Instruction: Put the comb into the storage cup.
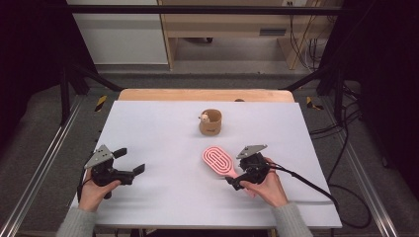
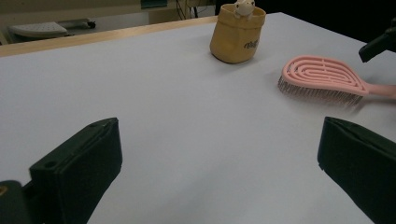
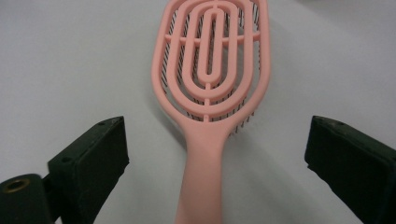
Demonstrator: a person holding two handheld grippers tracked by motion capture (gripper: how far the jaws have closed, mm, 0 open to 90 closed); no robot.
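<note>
Right gripper view: pink hairbrush (image 3: 211, 84) lies bristles-down, handle running btwn the jaws toward cam.
Right gripper (image 3: 212, 154): jaws wide, both pads clear of handle; nothing held yet.
Left gripper (image 2: 219, 154): jaws wide, empty, parked over bare table (image 2: 154, 107), well apart from brush.
Brush loc: near-right part of table, nearer the person than the tan pouch (image 1: 210, 123) w/ small toy at its rim.
Step in hand: prob. grasp of handle.
How to do well: keep handle centred btwn pads, go low so pads meet handle sides, close square & slow; off-centre squeeze could spin brush.
</note>
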